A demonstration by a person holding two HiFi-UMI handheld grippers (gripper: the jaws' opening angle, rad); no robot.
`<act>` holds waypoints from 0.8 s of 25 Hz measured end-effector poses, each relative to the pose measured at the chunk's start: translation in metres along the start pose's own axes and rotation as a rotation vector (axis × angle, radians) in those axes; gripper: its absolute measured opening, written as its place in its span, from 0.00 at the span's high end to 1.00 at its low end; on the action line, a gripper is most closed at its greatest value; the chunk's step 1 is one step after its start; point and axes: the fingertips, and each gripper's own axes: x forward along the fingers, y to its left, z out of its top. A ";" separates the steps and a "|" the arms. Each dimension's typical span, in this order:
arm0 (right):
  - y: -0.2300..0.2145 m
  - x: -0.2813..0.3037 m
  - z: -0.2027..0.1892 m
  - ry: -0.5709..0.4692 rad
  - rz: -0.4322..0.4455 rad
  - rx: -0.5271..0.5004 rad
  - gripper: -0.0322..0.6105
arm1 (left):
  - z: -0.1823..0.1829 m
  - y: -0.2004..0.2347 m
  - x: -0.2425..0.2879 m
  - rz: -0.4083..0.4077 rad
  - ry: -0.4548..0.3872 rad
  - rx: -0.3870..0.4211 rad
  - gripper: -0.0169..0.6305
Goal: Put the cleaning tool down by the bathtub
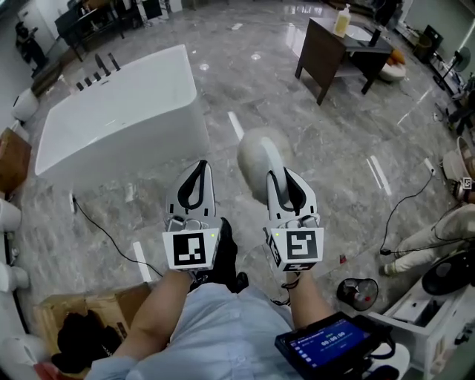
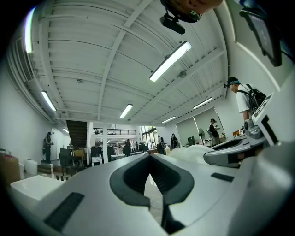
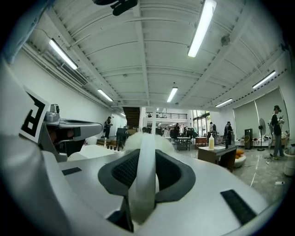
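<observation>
**Right tongs hold the cleaning tool, tub off at ten o'clock**

In the head view, the right gripper [image 1: 277, 178] is clamped on the slim white handle of the cleaning tool [image 1: 260, 152]. The tool's rounded white head juts out at twelve o'clock from the jaws and shows against the grey marble floor [image 1: 312, 133]. The right gripper view confirms the grip: the handle runs straight up between the two dark pads, which press on it from either side, and the fluffy head sits just past the tips.

The left gripper [image 1: 199, 167] is level beside the right one, at its nine o'clock. Its jaws are together at the tips with nothing between them. In the left gripper view only a sliver of floor shows through the gap behind the tips.

The white bathtub [image 1: 119, 111] stands at ten o'clock from the grippers. Its near corner is just left of the tool's head and apart from it. Black fittings [image 1: 96, 74] line its far rim.

A dark wooden table [image 1: 326, 52] stands at one o'clock, with a pale bottle [image 1: 342, 21] on top. A black cable [image 1: 104, 230] trails across the floor at eight o'clock, and a cardboard box [image 1: 52, 312] lies beyond it at seven.
</observation>
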 end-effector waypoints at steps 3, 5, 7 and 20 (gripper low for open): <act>-0.014 0.025 -0.008 0.017 -0.022 0.017 0.79 | -0.016 0.007 0.027 -0.004 0.019 -0.001 0.95; -0.024 0.049 -0.010 0.023 -0.037 0.027 0.79 | -0.024 0.017 0.052 -0.009 0.024 0.001 0.95; -0.032 0.079 -0.010 0.027 -0.045 0.029 0.79 | -0.033 0.031 0.080 -0.010 0.029 -0.005 0.95; -0.087 0.276 0.011 0.040 -0.075 0.020 0.79 | -0.058 0.115 0.272 -0.034 0.011 -0.007 0.95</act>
